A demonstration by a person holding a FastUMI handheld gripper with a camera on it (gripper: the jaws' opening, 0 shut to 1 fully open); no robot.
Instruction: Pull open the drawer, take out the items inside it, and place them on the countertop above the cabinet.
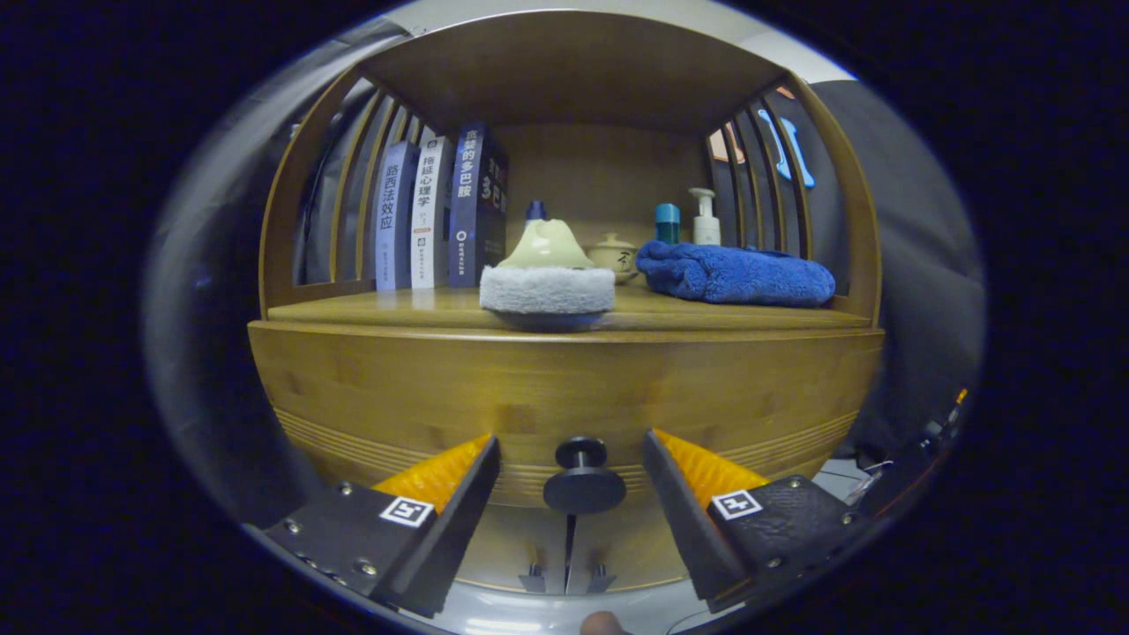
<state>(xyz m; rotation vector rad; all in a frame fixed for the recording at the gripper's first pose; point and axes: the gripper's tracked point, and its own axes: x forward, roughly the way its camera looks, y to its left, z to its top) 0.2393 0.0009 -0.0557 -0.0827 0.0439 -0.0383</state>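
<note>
tool (571, 494) spread, gripping nothing | knob (582, 479) dead centre between the fingers, stem pointing back at the tool | drawer (564, 388) front flush, shut | brush (548, 278) and towel (735, 273) on the surface (370, 309) above the knob

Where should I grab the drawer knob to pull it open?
Grip the drawer knob by its narrow stem behind the round cap, coming straight on. It sits between the open gripper fingers, untouched; the cap's lip should keep them from slipping off.
</note>
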